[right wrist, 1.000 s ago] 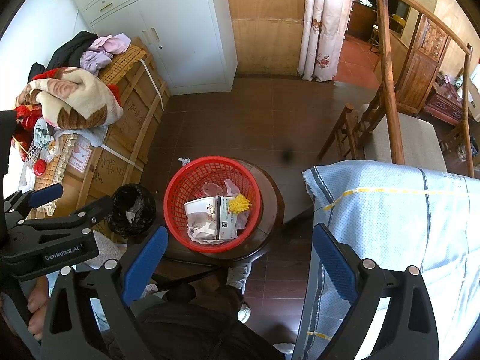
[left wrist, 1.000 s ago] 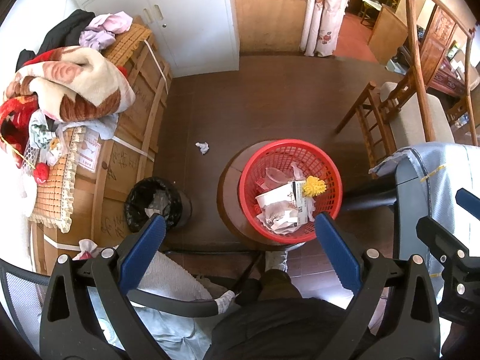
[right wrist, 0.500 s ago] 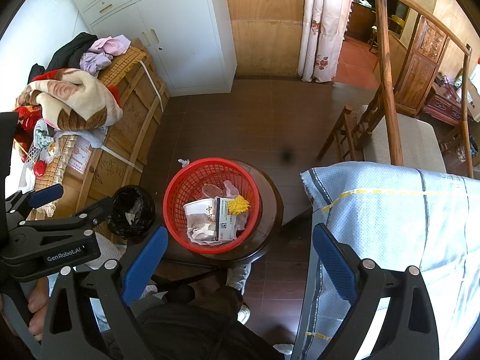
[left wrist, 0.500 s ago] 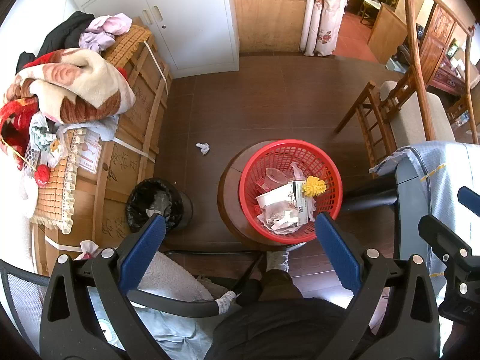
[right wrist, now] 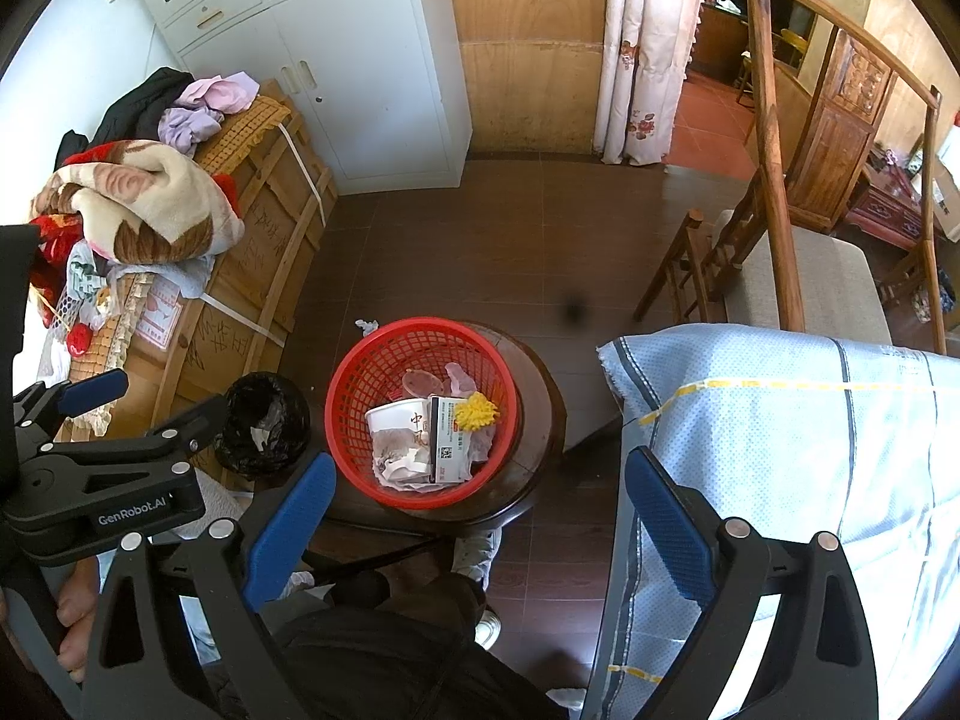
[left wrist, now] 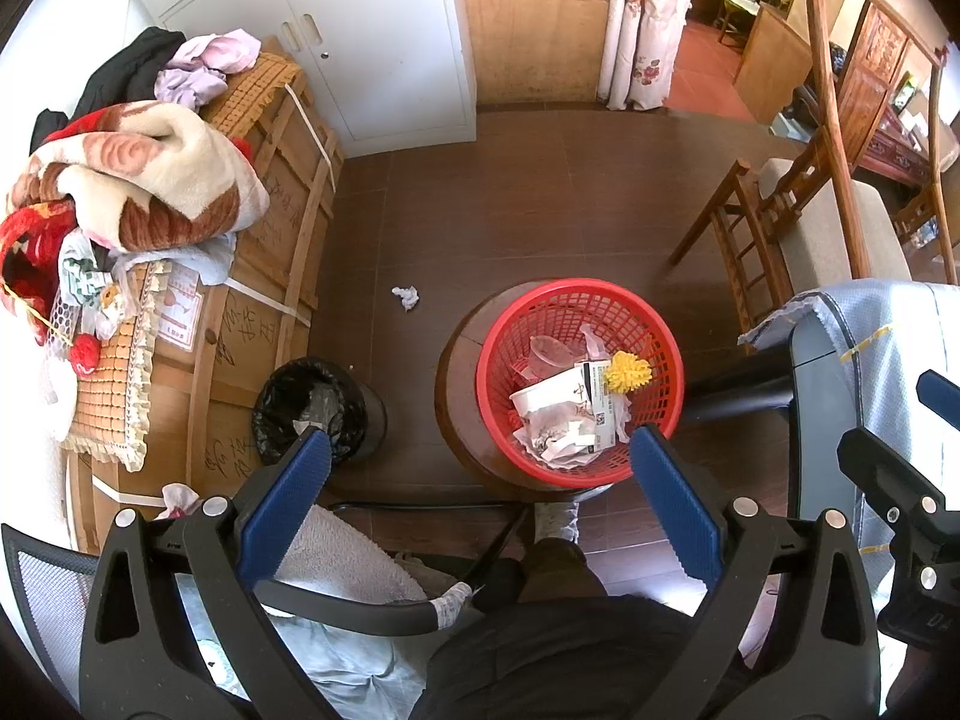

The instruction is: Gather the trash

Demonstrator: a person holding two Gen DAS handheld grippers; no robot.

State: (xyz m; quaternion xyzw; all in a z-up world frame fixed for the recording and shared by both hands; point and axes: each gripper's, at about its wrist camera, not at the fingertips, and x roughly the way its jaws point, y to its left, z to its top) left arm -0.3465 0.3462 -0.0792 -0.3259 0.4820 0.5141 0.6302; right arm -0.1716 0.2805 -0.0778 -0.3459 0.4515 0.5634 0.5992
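Observation:
A red mesh basket stands on a round dark wooden stool. It holds a paper cup, crumpled paper, a small box and a yellow pompom. One crumpled white tissue lies on the brown floor left of the stool. A bin lined with a black bag stands beside the stool. My left gripper and right gripper both hang high above the floor, open and holding nothing.
A wooden crate piled with blankets and clothes runs along the left. White cabinets stand at the back. A wooden chair and a blue cloth-covered seat sit on the right. The person's legs are below.

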